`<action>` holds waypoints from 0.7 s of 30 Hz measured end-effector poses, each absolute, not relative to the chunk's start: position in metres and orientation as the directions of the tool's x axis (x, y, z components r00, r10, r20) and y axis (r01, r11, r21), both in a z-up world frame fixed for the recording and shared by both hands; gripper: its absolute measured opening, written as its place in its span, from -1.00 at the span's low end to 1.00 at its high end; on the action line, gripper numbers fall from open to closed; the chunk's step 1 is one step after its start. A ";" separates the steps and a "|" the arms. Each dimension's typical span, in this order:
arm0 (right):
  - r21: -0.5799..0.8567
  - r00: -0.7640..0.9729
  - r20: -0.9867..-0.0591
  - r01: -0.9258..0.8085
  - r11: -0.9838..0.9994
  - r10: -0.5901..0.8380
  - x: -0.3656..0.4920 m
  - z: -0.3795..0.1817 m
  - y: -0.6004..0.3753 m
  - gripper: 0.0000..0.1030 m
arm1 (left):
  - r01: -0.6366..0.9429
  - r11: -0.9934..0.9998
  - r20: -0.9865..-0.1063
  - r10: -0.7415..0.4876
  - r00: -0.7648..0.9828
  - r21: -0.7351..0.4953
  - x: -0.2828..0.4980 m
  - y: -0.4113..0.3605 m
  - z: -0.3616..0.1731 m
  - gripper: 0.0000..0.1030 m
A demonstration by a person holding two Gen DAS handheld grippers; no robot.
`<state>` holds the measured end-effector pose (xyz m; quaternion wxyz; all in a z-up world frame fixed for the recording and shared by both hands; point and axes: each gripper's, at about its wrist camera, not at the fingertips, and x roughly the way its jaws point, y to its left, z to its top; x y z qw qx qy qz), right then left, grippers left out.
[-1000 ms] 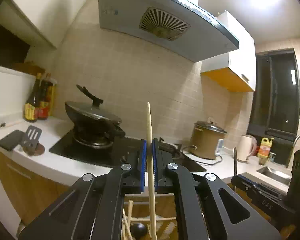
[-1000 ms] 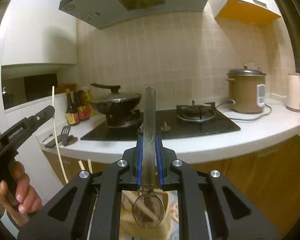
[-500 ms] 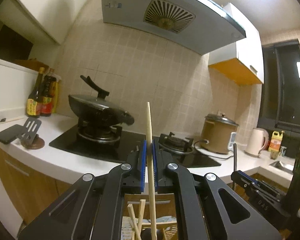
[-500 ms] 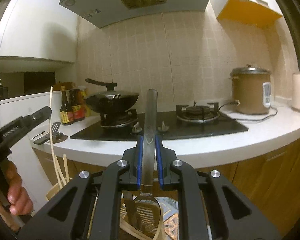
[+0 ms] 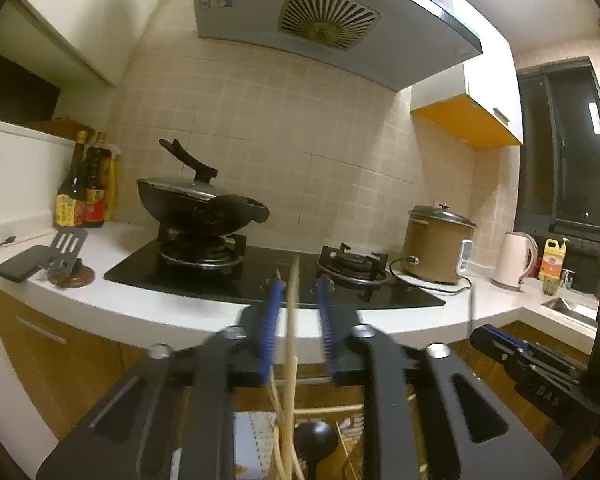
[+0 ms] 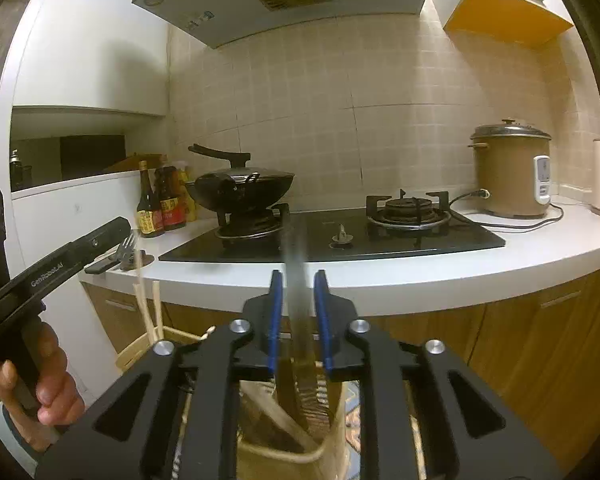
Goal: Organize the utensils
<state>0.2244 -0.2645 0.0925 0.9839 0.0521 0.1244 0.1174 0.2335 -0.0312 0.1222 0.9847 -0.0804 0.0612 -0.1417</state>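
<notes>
My left gripper point(image 5: 298, 284) is open; a wooden chopstick point(image 5: 290, 344) stands blurred between its parted blue pads, dropping towards the wooden utensil holder point(image 5: 332, 410) below, where more chopsticks and a black ladle point(image 5: 314, 442) sit. My right gripper point(image 6: 298, 280) is open too; a metal spoon point(image 6: 298, 312) is blurred between its pads, its lower end inside a wooden holder compartment point(image 6: 292, 454). The left gripper point(image 6: 72, 260) shows at the left of the right wrist view, with chopsticks point(image 6: 150, 308) standing below it.
The white counter point(image 5: 140, 312) carries a black hob point(image 5: 260, 276) with a lidded wok point(image 5: 196, 204), sauce bottles point(image 5: 84, 192), a spatula on a stand point(image 5: 66, 248), a rice cooker point(image 5: 436, 244) and a kettle point(image 5: 514, 260). Wooden cabinets point(image 6: 540, 340) are below.
Both grippers have opened. The chopstick and the spoon have slid down from the pads into the holder. Both grippers have lowered a little.
</notes>
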 end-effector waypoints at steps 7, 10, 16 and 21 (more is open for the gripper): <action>0.117 0.946 -0.229 -0.207 0.971 0.230 0.177 0.112 -0.267 0.03 | 0.293 0.929 -0.112 -0.324 0.939 -0.228 0.195 -0.007 0.131 -0.17; 0.115 0.945 -0.239 -0.199 0.973 0.222 0.152 0.120 -0.263 0.07 | 0.297 0.924 -0.127 -0.333 0.934 -0.242 0.174 -0.001 0.131 -0.05; 0.109 0.931 -0.282 -0.210 0.972 0.233 0.104 0.116 -0.244 0.20 | 0.270 0.928 -0.183 -0.321 0.929 -0.256 0.128 0.006 0.118 0.35; 0.112 0.932 -0.299 -0.179 0.977 0.205 0.079 0.100 -0.231 0.36 | 0.224 0.944 -0.200 -0.275 0.940 -0.244 0.093 0.007 0.100 0.52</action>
